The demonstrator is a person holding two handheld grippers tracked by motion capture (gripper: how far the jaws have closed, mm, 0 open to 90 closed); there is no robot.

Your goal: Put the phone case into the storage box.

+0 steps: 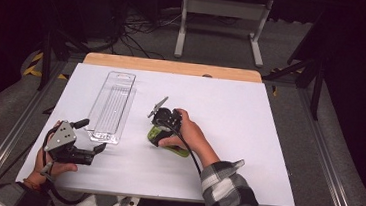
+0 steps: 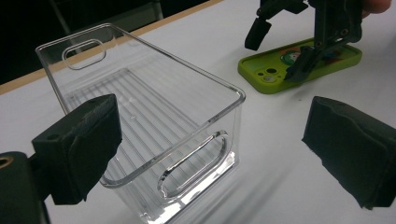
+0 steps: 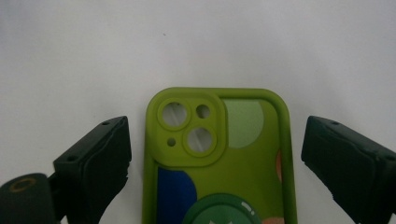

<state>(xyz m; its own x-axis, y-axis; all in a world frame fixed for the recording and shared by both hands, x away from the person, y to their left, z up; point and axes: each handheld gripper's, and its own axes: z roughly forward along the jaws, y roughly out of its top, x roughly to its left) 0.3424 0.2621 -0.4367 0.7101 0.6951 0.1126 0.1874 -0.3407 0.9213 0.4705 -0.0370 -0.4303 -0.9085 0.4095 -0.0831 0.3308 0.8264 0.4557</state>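
- High view is showing the right gripper (image 1: 160, 115) hanging over the green phone case (image 1: 167, 143), which is lying flat on the white bench (image 1: 248, 139) near the middle, well apart from the edges.
- Right gripper view is looking straight down the jaws: they are standing wide apart, one on each side of the case's camera end, neither one touching it yet.
- Judging by that, the grasp step is under way and the pick-up is not yet done; the next move is calling for a descent until the pads are bracketing the long edges, then a squeeze.
- Left gripper (image 1: 78, 139) is waiting near the bench's front left, jaws spread and clamping nothing, pointing towards the near end of the clear plastic bin (image 1: 112, 108).
- That bin (image 2: 154, 116) is sitting just left of the case (image 2: 303, 63), apart from it; it looks a likely destination, though that is a guess.
- Case (image 3: 219, 158) is looking soft and matte, like silicone, with rounded corners, a raised camera block with round holes, and coloured blobs.
- Bin is rigid, glossy and see-through, long and narrow, with a ribbed floor and slotted handle cut-outs at both ends.
- Gripper pads are looking black, matte and blocky.
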